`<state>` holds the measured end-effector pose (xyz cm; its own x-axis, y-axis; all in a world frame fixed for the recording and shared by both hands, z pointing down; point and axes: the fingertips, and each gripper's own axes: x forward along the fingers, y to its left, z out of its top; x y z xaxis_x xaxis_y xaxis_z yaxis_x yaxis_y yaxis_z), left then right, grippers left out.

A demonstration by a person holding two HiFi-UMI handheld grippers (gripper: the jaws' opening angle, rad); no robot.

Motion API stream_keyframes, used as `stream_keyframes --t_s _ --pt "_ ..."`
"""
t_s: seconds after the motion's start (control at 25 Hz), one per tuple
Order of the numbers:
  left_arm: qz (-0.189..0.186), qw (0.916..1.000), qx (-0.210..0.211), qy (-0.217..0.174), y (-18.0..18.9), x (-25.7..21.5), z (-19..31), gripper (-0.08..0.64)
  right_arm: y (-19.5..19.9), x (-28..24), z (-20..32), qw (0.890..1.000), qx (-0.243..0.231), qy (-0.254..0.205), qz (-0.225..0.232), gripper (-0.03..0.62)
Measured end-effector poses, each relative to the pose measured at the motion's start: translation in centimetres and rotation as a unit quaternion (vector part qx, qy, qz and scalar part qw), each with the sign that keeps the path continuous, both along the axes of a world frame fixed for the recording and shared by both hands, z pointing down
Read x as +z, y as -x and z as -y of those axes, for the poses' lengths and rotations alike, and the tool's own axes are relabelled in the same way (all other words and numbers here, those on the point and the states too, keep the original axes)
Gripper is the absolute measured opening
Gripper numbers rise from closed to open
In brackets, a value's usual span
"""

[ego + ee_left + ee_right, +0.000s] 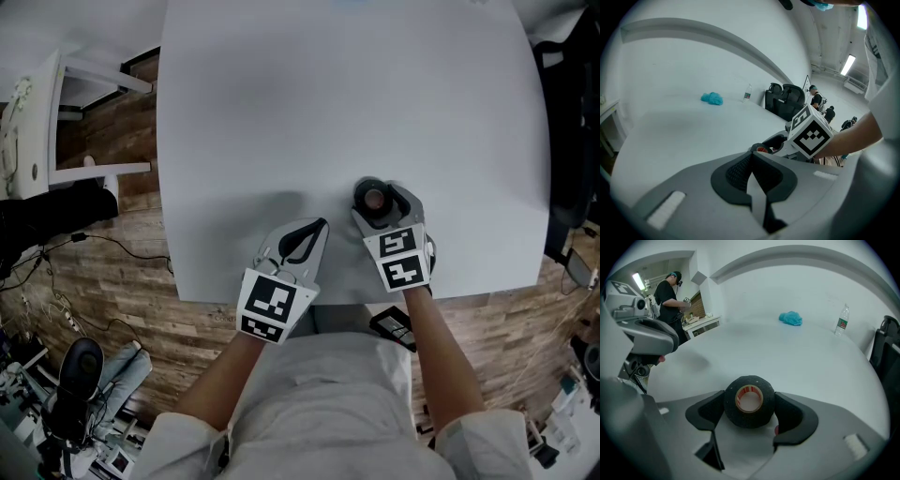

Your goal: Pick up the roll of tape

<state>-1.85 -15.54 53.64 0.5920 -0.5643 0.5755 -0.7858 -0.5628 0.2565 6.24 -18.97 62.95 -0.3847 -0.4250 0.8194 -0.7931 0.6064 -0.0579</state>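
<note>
Head view first. Find the roll of tape (pixel 374 199) lying flat on the white desk (pixel 356 94), near its front edge, inside the spread jaws of the right gripper (pixel 376 194). Just beside it, to the left, note the left gripper (pixel 322 225), empty, tips together.

Left gripper view. Confirms the pinch: dark pads (pixel 740 171) closed on each other at the tip, nothing between. Catches only a sliver of the roll beyond, beside the right gripper's marker cube (pixel 809 134).

Right gripper view. Looks straight onto the roll: black, matte, hole upward, with a red-printed cardboard core (pixel 749 389). Shows both pads (pixel 708 412) set against the outer wall on opposite flanks, no gap to be made out; read as clamped across the full width, jaws standing wide.

Handling, as a judgement: probably light and stiff, thanks to the core; unlikely to crush or break. Expect the matte outer wrap to bite on the textured pads, not slide. Best to hold across the widest line of the outer wall, low and centred, then lift straight, to avoid squeezing the round wall out forward.
</note>
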Motion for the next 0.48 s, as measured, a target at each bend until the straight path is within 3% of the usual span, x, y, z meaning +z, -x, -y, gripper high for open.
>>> stream_keyframes --t_s 0.48 --pt "0.0 0.9999 0.004 -0.011 0.2 -1.0 -0.2 0.018 0.3 -1.6 -0.7 1.0 0.013 -0.006 0.021 0.336"
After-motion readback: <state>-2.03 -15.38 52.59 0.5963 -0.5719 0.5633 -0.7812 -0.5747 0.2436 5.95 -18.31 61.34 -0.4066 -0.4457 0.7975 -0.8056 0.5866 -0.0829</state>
